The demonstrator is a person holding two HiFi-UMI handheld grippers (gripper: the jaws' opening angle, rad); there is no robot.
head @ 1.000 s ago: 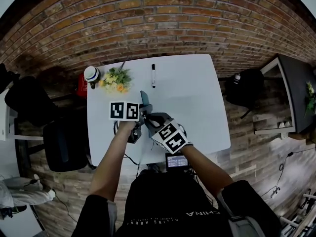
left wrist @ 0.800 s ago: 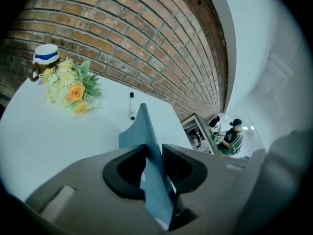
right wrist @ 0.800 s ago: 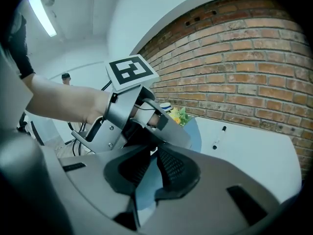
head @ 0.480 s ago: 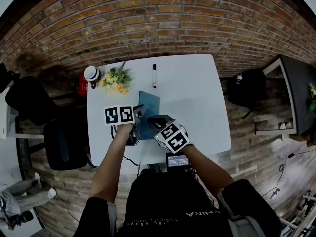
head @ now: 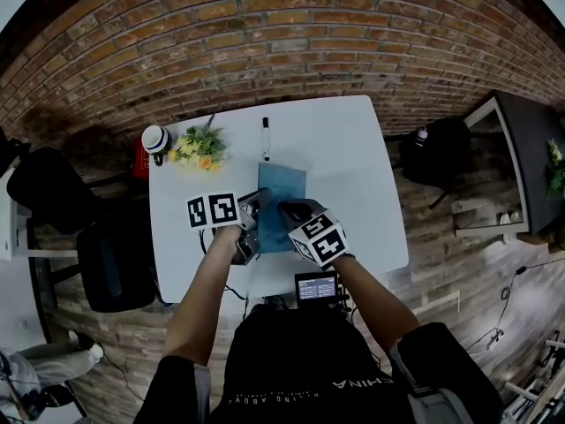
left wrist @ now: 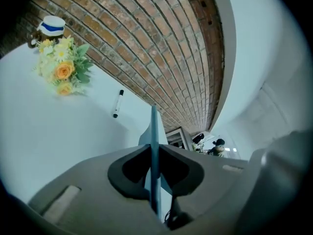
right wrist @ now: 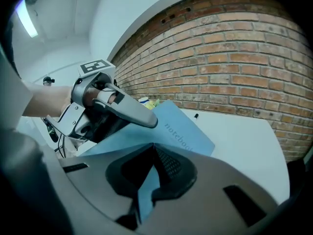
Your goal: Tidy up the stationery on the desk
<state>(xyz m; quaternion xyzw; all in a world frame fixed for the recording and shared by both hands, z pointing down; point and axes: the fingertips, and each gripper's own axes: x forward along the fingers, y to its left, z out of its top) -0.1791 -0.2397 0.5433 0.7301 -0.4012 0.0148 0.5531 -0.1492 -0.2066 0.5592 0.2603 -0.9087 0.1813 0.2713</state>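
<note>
Thin blue softcover notebook (head: 281, 193) — tipped from edge-on to nearly flat over white desk (head: 353, 175).
Left gripper (head: 257, 203), jaws just closing, and right gripper (head: 287, 208) both clamp its near edge — lower it level.

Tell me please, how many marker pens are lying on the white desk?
1. The marker pen lies near the far edge of the desk, right of the flowers and beyond the blue notebook. A thin dark thing by the flowers is too small to identify.

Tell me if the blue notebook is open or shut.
Shut: the notebook shows only its blue cover, no pages, pinched as one thin slab in the left claw.
</note>
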